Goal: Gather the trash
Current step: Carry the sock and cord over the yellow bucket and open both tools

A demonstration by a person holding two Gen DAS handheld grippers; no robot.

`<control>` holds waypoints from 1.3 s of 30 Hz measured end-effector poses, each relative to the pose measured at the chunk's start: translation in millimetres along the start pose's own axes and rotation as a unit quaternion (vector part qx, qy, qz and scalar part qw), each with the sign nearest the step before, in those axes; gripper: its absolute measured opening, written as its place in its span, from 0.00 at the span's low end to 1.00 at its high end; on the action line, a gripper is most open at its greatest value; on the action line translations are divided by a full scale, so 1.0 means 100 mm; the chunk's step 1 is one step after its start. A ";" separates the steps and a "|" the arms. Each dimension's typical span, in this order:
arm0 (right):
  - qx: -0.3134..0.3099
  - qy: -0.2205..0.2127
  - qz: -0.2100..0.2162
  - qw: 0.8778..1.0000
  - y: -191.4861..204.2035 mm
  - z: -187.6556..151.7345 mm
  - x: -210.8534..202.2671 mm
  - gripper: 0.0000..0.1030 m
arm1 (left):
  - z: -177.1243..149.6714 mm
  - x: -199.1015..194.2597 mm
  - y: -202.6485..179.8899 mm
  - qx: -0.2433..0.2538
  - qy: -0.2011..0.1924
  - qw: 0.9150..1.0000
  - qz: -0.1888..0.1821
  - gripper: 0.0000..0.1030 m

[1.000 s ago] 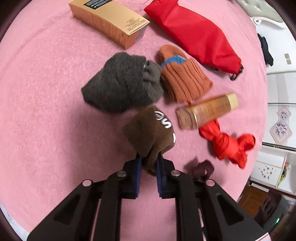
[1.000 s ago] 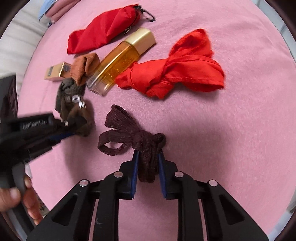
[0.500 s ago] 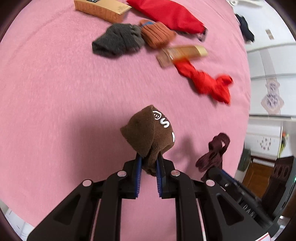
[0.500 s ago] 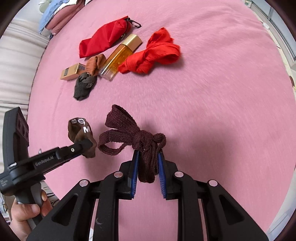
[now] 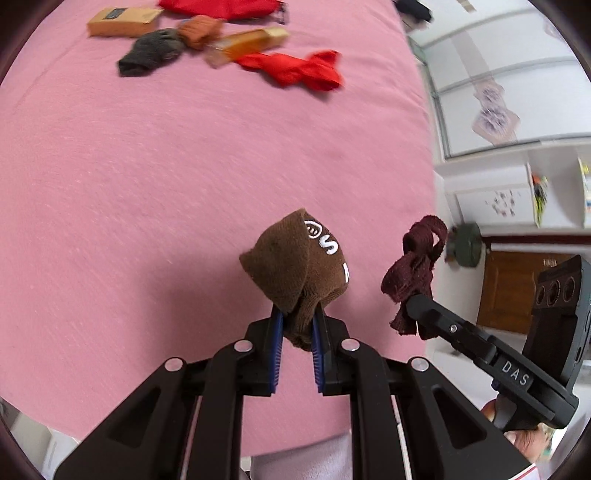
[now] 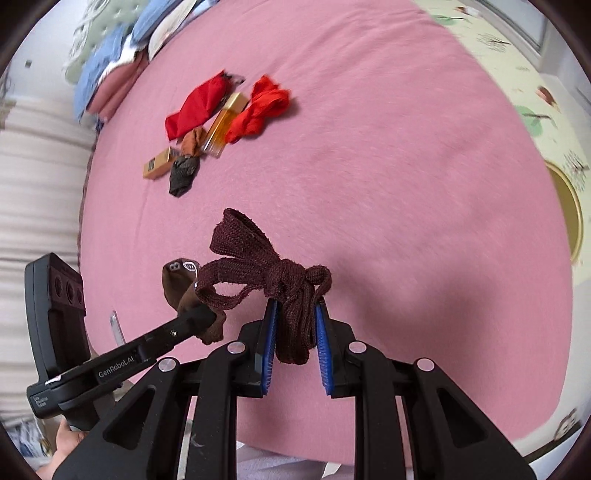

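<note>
since 1 second ago both tools are pulling back and up from the pile, so the remaining things are now looking small and far at the top of the pink bed (image 5: 184,155). the left tool (image 5: 297,334) is clamped together on the brown sock (image 5: 295,266), the one with white letters, and is holding it in the air above the bed near its front edge. the right tool (image 6: 295,332) is clamped on the dark maroon knotted cloth (image 6: 266,273), also lifted off the bed. in the left view the 2 held pieces are hanging just beside each other, not touching as far as i can tell.

still lying on the bed, well apart from the tools, are the grey sock (image 5: 151,55), the orange sock (image 5: 199,31), the amber bottle (image 5: 251,42), the red knotted cloth (image 5: 295,70), the cardboard box (image 5: 122,22) and the red pouch (image 6: 197,105).

the step in hand is, i think, carrying these 2 pieces away to some trash place, which is not showing in either view. to do it well, both grips should be kept firm, because each tool is pinching only the lower end of soft fabric and the rest is hanging free. moving smoothly, without swinging, should be keeping the loose loops of the maroon cloth from catching on the other tool. releasing should be waiting until each piece is over the container.
</note>
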State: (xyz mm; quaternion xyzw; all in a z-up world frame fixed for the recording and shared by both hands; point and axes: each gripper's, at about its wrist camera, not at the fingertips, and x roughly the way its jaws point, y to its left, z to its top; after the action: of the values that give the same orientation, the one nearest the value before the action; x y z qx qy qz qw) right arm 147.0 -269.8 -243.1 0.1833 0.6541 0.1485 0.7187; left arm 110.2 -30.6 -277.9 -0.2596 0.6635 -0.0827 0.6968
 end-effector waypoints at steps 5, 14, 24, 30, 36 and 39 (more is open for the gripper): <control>0.036 -0.035 -0.006 0.999 -0.29 -0.27 -0.34 0.19 | -0.22 0.05 -0.33 0.055 0.020 0.998 -0.011 0.14; 0.107 -0.074 -0.008 0.991 -0.99 -0.60 -0.79 0.19 | -0.56 0.35 -1.09 0.128 0.063 0.990 -0.021 0.14; 0.145 -0.082 -0.002 0.986 -1.94 -0.55 -1.22 0.19 | -0.70 0.91 -1.99 0.144 0.097 0.984 -0.031 0.14; 0.164 -0.094 -0.005 0.982 -2.50 -0.38 -1.47 0.19 | -0.67 1.25 -2.56 0.159 0.107 0.981 -0.028 0.14; 0.204 -0.119 -0.002 0.972 -3.07 -0.21 -1.74 0.20 | -0.55 1.56 -3.14 0.199 0.121 0.972 -0.018 0.14; 0.225 -0.128 -0.005 0.966 -3.33 -0.13 -1.83 0.20 | -0.48 1.71 -3.42 0.215 0.126 0.968 -0.015 0.14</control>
State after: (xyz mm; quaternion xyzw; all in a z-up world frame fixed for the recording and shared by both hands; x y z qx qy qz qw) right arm 107.1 -647.3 -234.4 0.3539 0.5743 -0.0308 0.7376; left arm 160.4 -412.6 -266.3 -0.1008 0.7087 -0.2658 0.6457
